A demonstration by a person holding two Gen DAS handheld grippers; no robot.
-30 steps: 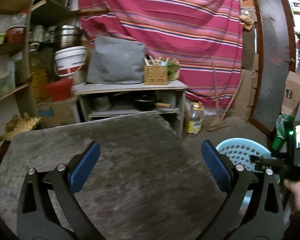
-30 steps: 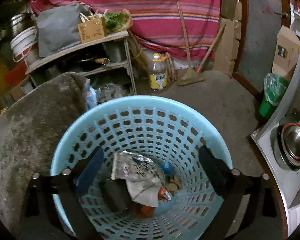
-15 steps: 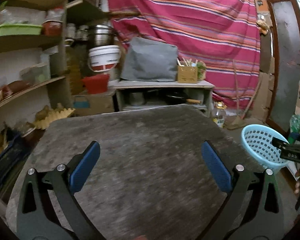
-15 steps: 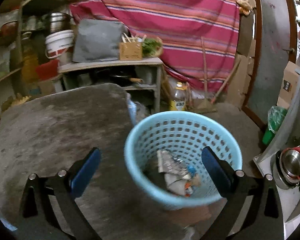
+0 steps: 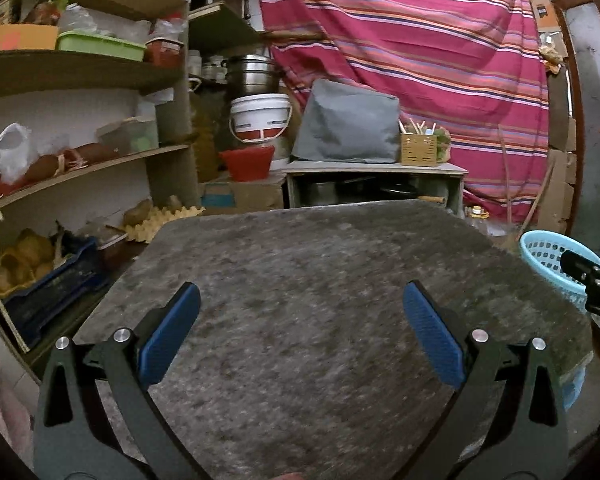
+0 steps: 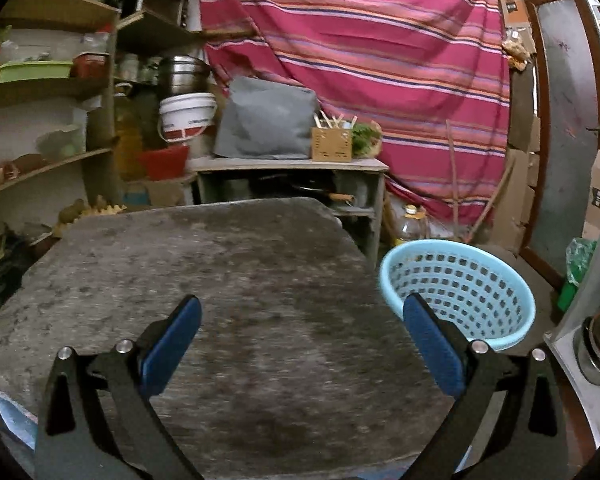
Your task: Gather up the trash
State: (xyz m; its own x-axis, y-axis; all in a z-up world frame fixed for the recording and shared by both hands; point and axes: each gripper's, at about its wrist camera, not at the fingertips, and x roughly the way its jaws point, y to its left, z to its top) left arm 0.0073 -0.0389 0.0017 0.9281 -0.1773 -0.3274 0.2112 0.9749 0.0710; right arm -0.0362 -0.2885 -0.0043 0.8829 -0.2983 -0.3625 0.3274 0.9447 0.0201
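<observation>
Both grippers, left gripper (image 5: 300,322) and right gripper (image 6: 300,322), are hovering with jaws apart and empty over the bare table (image 6: 228,264). No trash is showing on it. The basket (image 6: 458,286) is sitting off the table's right edge, nearer the right gripper.

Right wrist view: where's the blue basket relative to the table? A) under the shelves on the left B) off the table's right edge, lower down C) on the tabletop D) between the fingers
B: the blue basket sits beyond the right edge of the table, below tabletop level.
</observation>
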